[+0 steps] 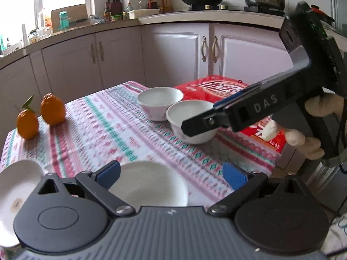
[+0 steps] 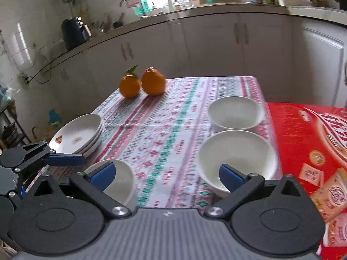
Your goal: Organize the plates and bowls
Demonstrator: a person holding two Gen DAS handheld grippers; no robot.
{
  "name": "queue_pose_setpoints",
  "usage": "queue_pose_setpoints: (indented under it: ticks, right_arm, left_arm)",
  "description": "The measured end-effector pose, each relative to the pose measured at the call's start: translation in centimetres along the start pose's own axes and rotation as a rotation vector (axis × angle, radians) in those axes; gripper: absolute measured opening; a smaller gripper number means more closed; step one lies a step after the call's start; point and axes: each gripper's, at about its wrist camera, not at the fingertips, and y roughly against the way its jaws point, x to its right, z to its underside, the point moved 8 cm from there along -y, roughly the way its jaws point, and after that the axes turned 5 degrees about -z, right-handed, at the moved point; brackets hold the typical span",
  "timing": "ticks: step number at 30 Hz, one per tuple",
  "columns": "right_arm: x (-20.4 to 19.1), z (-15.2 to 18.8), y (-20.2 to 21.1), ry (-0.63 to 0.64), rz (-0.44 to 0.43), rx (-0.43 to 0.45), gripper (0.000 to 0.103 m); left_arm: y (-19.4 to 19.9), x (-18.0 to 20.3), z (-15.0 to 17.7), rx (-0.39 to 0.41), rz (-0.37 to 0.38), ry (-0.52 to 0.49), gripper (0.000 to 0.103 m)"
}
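At the bottom of the left wrist view the left gripper [image 1: 171, 174] stands with its blue pads spread wide and nothing between them; just beyond lies a white bowl [image 1: 149, 184], low centre of the frame, mouth up. The right gripper [image 2: 167, 174] is likewise released, jaws wide and empty, at the bottom of its own view. From the left camera its black body crosses the right side of the frame, one finger reaching over the nearer of two bowls at centre.

The plate stack [image 2: 79, 133] sits at the left edge of the right wrist view, on the corner of the patterned tablecloth [image 2: 169, 119], flat and rim-up. The near right bowl [image 2: 237, 158] lies lower right of centre, the far bowl [image 2: 236, 112] just behind it, almost touching. All three bowls sit upright with mouths to the ceiling; being round, they have no long axis to speak of, only a vertical one. Two oranges [image 2: 142, 83] sit at upper centre, and a red box [image 2: 314, 151] fills the right edge.

I judge the plates to be gathered already, while the bowls remain separate, so nesting them is the step in hand. The next move calls for closing one claw on a bowl's rim, one pad inside and one outside, and keeping it level while it is lifted over another
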Motion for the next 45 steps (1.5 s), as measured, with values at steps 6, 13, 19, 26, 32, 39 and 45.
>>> queue_pose_setpoints:
  ticks: [6, 13, 19, 26, 32, 39, 45]
  right_arm:
    - [2.7, -0.2, 1.0, -0.01, 0.042, -0.011, 0.103]
    - [6.2, -1.4, 1.5, -0.026, 0.07, -0.029, 0.103]
    - [8.2, -2.0, 0.6, -0.028, 0.038, -0.048, 0.103]
    - [9.8, -3.0, -1.5, -0.01, -0.017, -0.081, 0.099]
    - [10.9, -3.2, -3.8, -0.022, -0.058, -0.127, 0.084]
    - [11.5, -3.1, -5.1, -0.035, -0.085, -0.156, 0.074]
    - [11.6, -3.1, -5.3, -0.043, -0.106, -0.167, 0.071]
  left_arm:
    - [-2.7, 2.0, -1.5, -0.027, -0.018, -0.01, 0.1]
    - [-6.4, 4.4, -2.6, -0.077, -0.042, 0.012, 0.1]
    - [-9.1, 5.3, -2.6, -0.114, -0.053, 0.04, 0.1]
    - [-11.2, 5.8, -3.1, -0.128, -0.068, 0.046, 0.097]
    - [-12.3, 5.9, -3.0, -0.146, -0.066, 0.047, 0.093]
    - [-13.1, 6.0, -3.2, -0.156, -0.054, 0.054, 0.08]
    - [-13.3, 6.0, -3.3, -0.151, -0.053, 0.06, 0.08]
